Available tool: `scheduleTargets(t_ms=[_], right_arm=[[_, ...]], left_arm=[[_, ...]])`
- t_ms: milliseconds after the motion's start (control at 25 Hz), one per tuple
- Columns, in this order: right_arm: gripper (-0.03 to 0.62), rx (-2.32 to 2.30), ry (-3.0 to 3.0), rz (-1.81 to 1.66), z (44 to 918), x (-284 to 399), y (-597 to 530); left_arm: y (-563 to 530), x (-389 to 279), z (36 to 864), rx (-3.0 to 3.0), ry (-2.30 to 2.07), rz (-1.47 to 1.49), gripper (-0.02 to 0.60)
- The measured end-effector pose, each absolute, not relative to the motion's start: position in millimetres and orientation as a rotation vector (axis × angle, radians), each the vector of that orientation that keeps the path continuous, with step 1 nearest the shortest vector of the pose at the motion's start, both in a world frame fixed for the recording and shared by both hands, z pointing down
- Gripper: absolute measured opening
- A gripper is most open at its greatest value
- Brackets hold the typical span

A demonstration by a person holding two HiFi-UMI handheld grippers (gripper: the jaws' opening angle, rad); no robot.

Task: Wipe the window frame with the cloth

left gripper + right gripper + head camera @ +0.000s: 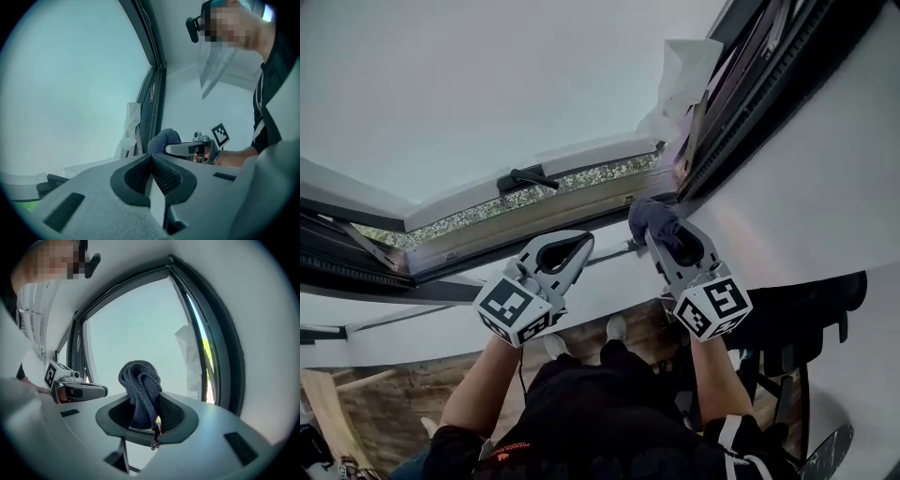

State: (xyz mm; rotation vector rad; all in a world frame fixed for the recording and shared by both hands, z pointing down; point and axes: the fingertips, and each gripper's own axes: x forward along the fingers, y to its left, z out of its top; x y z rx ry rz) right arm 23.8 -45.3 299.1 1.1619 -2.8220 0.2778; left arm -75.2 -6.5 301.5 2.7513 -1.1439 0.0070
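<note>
Cloth [139, 385] bunched between right gripper [143, 420] jaws, against window frame [581, 211].

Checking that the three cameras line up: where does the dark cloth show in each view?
Head view: cloth centre right, held in the right gripper at the window frame.
Left gripper view: cloth just right of centre, beside the frame.
Right gripper view: cloth dead centre, between the jaws.
Shared landmark: white sheet hanging by the frame.

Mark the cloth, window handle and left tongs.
cloth [139, 380], right gripper view, bunched fold at its top.
window handle [525, 176], head view, middle of black lever.
left tongs [151, 159], left gripper view, where closed tips meet.
</note>
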Motion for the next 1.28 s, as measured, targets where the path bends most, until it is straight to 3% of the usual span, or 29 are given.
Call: scheduleTargets(t_ms=[640, 1280], right_arm=[[0.126, 0.85, -2.962, 0.245, 266, -74, 8], [0.123, 0.772, -2.944, 0.252, 277, -98, 13]], left_arm=[[34, -164, 267, 2.715, -1.366, -0.07, 0.02], [34, -175, 272, 2.703, -1.377, -0.064, 0.02]])
